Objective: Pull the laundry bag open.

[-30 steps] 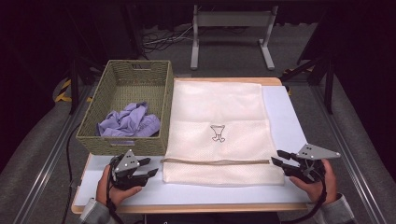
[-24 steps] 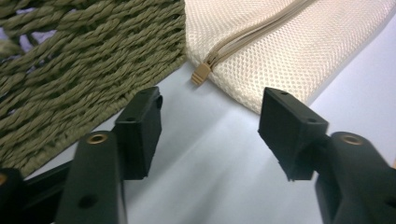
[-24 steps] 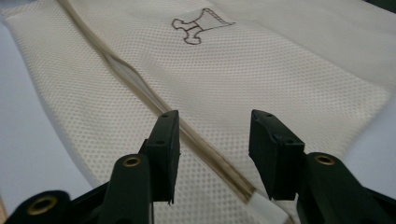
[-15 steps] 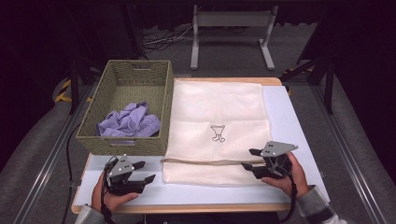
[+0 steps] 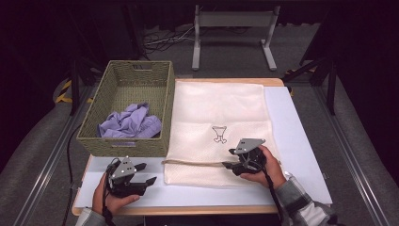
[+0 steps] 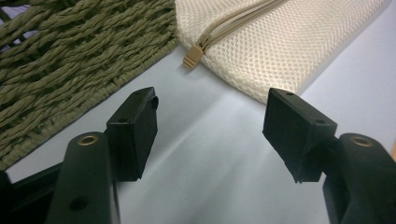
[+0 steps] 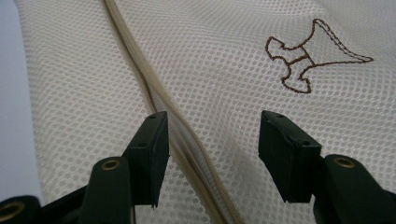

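Note:
A cream mesh bag (image 5: 221, 117) with a brown stitched emblem (image 7: 310, 60) lies flat on the white table. A tan zipper (image 5: 197, 163) runs across its near end. My right gripper (image 5: 228, 158) hovers low over that zipper (image 7: 140, 70), which runs between its jaws (image 7: 210, 154). The jaws have just been closing a little, but the pads stand apart from the mesh. My left gripper (image 5: 147, 173) rests near the bag's left corner. Its jaws (image 6: 210, 133) have just been opening and hold nothing. The zipper pull (image 6: 192, 56) lies a short way ahead of them.
A woven olive basket (image 5: 94, 132) stands left of the bag and holds a crumpled lilac cloth (image 5: 129, 123). Its near wall (image 6: 60, 70) is close to my left gripper. A metal stand (image 5: 233, 28) is on the floor beyond the table. Bare table (image 5: 301, 141) lies right of the bag.
My right gripper has moved left from the table's right edge onto the bag's near end, over the zipper. The left hand stayed put and its jaws spread wider.

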Tool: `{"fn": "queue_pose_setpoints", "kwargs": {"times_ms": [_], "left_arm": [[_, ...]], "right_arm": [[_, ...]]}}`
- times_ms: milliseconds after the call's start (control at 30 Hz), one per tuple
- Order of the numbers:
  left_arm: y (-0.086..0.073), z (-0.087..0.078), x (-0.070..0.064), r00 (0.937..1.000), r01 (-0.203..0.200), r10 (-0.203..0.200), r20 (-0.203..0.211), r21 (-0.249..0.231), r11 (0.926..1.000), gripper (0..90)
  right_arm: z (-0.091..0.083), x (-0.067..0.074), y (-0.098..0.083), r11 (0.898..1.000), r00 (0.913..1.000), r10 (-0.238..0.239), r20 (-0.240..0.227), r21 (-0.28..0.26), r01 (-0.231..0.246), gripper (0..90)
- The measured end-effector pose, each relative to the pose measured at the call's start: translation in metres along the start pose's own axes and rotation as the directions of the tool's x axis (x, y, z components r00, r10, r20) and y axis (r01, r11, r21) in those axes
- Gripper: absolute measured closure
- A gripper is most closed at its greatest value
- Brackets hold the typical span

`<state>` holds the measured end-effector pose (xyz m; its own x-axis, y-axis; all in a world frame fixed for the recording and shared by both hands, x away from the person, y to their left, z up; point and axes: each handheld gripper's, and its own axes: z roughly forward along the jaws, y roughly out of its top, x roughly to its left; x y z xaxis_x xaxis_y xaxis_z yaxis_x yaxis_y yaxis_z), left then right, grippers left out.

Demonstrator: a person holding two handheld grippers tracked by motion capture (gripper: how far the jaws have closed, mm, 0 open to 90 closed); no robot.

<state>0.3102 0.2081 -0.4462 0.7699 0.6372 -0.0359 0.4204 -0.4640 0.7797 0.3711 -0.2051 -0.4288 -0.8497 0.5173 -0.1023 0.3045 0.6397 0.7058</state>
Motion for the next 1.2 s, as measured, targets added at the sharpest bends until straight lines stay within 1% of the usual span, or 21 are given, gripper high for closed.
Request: {"fn": "queue_pose_setpoints", "kwargs": {"times_ms": [33,67,133,200,233,300,333,467,533,633,700,767,833,867,900,933,967,1000,1100,1200], "left_arm": [[0.0,-0.001,0.0,1.0,0.0,0.0,0.0,0.0,1.0,35.8],[-0.001,-0.001,0.0,1.0,-0.004,0.004,-0.005,0.0,1.0,35.8],[-0.002,-0.002,0.0,1.0,0.005,-0.005,-0.004,-0.002,1.0,35.8],[-0.002,-0.002,0.0,0.9999,-0.008,0.008,-0.011,0.005,1.0,35.9],[-0.002,-0.002,0.0,0.9999,0.001,-0.001,-0.01,0.006,1.0,35.9],[-0.003,-0.003,0.0,0.9999,0.004,-0.004,-0.009,0.005,1.0,36.0],[-0.003,-0.003,0.001,0.9999,0.004,-0.004,-0.011,0.006,1.0,36.1],[-0.003,-0.002,0.0,1.0,0.005,-0.005,-0.009,0.01,0.9999,36.1],[-0.003,-0.002,0.001,0.9999,-0.008,0.008,-0.013,0.014,0.9999,36.1],[-0.003,-0.002,0.0,0.9999,-0.005,0.005,-0.011,0.012,0.9999,36.1],[-0.003,-0.002,0.001,0.9999,-0.008,0.008,-0.01,0.013,0.9999,36.1],[-0.003,-0.001,0.0,0.9999,0.001,0.0,-0.013,0.017,0.9998,36.2],[-0.003,-0.001,0.0,0.9999,0.003,-0.003,-0.011,0.02,0.9998,36.2],[-0.003,0.0,0.0,0.9999,0.0,0.0,-0.012,0.02,0.9998,36.1],[-0.003,0.0,0.0,0.9999,-0.004,0.004,-0.012,0.023,0.9997,36.1],[-0.003,0.0,0.0,0.9999,-0.004,0.004,-0.012,0.023,0.9997,36.1],[-0.003,0.0,0.001,0.9999,-0.004,0.004,-0.012,0.024,0.9997,36.1],[-0.003,0.0,0.001,0.9999,-0.004,0.005,-0.013,0.024,0.9997,36.1],[-0.003,0.0,0.001,1.0,0.002,-0.001,-0.009,0.02,0.9998,36.2],[-0.003,-0.001,0.001,1.0,0.002,-0.002,-0.005,0.009,1.0,36.2]], "right_arm": [[0.0,0.0,0.0,1.0,1.0,0.0,0.0,0.0,0.0,44.4],[0.004,-0.003,0.0,1.0,0.9998,0.014,-0.012,0.0,-0.014,44.6],[0.006,-0.004,0.0,1.0,0.9998,0.016,-0.012,0.003,-0.016,44.9],[0.009,-0.007,0.001,1.0,0.9995,0.023,-0.02,0.003,-0.023,45.8],[0.01,-0.008,0.001,1.0,0.9996,0.022,-0.017,0.008,-0.022,46.1],[0.014,-0.009,0.001,1.0,0.9995,0.028,-0.017,0.014,-0.027,46.4],[0.016,-0.012,0.001,0.999,0.9986,0.044,-0.029,0.01,-0.044,46.7],[0.017,-0.013,0.002,0.999,0.9983,0.045,-0.037,0.021,-0.044,46.0],[0.018,-0.014,0.002,0.999,0.9982,0.045,-0.041,0.019,-0.044,45.6],[0.02,-0.014,0.001,0.999,0.9971,0.049,-0.058,0.021,-0.048,44.2],[0.021,-0.014,0.001,0.999,0.9971,0.042,-0.064,0.025,-0.041,43.4],[0.022,-0.015,0.002,0.999,0.997,0.037,-0.068,0.027,-0.035,43.4],[0.023,-0.015,0.002,0.999,0.9978,0.034,-0.058,0.027,-0.032,46.9],[0.023,-0.016,0.003,0.999,0.9974,0.04,-0.06,0.032,-0.039,50.2],[0.022,-0.019,0.004,0.998,0.9972,0.05,-0.056,0.041,-0.048,55.4],[0.023,-0.02,0.005,0.998,0.997,0.055,-0.055,0.04,-0.052,57.3],[0.023,-0.02,0.005,0.998,0.997,0.055,-0.055,0.04,-0.052,57.3],[0.023,-0.021,0.005,0.998,0.9968,0.058,-0.055,0.04,-0.056,60.0],[0.023,-0.023,0.005,0.997,0.9971,0.066,-0.036,0.041,-0.065,71.3],[0.022,-0.022,0.004,0.997,0.9972,0.073,-0.018,0.037,-0.072,78.1]]}}
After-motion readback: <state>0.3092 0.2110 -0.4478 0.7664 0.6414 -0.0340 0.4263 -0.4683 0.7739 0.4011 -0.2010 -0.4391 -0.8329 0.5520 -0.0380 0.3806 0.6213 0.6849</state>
